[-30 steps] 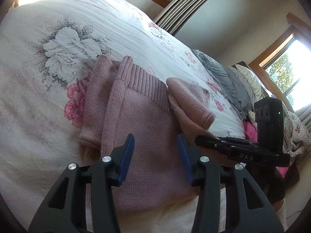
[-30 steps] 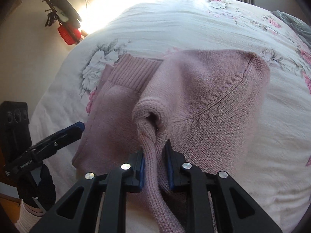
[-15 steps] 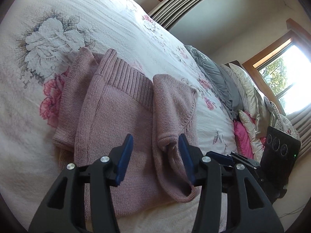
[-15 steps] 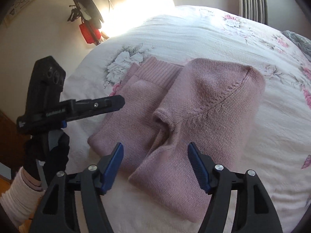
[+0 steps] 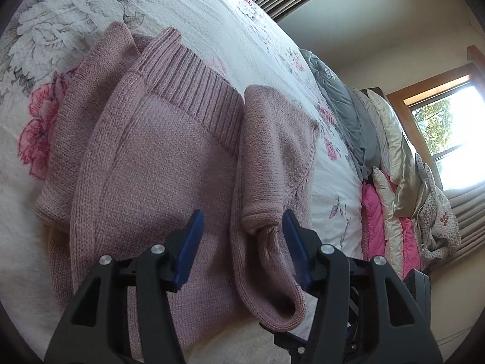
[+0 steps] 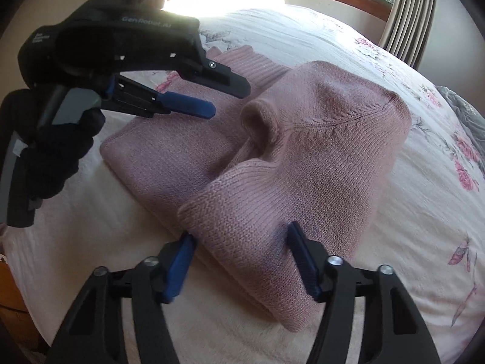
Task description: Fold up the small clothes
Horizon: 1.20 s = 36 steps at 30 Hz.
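My left gripper (image 5: 242, 244) has its jaws spread wide, holding nothing; the rolled cuff of a sleeve (image 5: 266, 218) sits in the gap between the blue pads, nearer the right-hand one, and I cannot tell whether it touches. My right gripper (image 6: 239, 261) is spread just as wide, with the near folded edge of the pink sweater (image 6: 318, 157) lying between its pads (image 6: 178, 261), unpinched.

Ahead of the left jaws the sweater (image 5: 157, 163) lies flat on the flowered bedspread (image 5: 188, 9), its long axis running away from the jaws, the ribbed hem (image 5: 197, 82) at the far end. The sleeve runs alongside on the right, its cuff end toward me.

From the right gripper's camera, the folded bulk rises just beyond the jaws, with a curled loop of knit (image 6: 260, 121) at its middle. The left gripper (image 6: 194, 103) hovers over the sweater's far left part, held by a dark-gloved hand (image 6: 57, 157). Beyond, to the right of the left jaws, pillows (image 5: 394, 157) are heaped at the bed's edge below a window (image 5: 451, 139).
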{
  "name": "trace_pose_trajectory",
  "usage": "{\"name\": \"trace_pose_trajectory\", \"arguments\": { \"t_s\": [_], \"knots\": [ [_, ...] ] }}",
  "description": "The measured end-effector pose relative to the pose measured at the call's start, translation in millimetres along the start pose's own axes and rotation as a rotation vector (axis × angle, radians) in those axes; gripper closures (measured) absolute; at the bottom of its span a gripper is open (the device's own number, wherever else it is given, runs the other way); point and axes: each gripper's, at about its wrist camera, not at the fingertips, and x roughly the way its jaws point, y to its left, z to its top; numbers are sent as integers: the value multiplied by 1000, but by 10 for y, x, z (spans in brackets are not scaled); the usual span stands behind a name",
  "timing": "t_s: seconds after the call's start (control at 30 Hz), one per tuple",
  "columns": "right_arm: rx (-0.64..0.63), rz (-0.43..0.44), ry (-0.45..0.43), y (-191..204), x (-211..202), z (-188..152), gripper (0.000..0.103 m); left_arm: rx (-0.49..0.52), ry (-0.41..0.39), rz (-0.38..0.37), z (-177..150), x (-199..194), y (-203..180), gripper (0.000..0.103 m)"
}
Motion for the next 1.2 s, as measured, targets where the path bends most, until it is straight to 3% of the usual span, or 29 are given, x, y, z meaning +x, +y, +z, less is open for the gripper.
{"name": "trace_pose_trajectory", "arguments": {
  "t_s": [0.07,0.13,0.23,0.47,0.53,0.57,0.6,0.67,0.87,1.07,1.2],
  "knots": [
    [40,41,-14,-102,-1,10,84,-15,13,-1,25,94,3,48],
    [83,84,-35,-218,-32,16,90,-32,28,-7,67,196,14,46],
    [146,164,-79,-397,-189,-27,91,-56,32,-39,134,324,0,46],
    [194,251,-159,-661,-442,-107,92,-92,66,-82,313,652,-152,47],
    [198,257,-169,-697,-461,-134,91,-93,60,-113,364,675,-207,61],
    [202,268,-175,-711,-467,-145,91,-95,55,-116,385,678,-229,76],
    [209,275,-180,-727,-470,-144,91,-93,50,-118,406,680,-244,83],
    [219,285,-189,-768,-471,-134,91,-75,43,-131,424,662,-280,84],
    [180,339,-211,-542,-452,37,91,26,-41,-160,489,164,-398,86],
    [126,395,-223,-209,-331,325,91,92,-96,-96,624,-333,-350,86],
    [100,414,-206,-5,-160,465,91,82,-125,-69,702,-524,-153,86]
  ]
}}
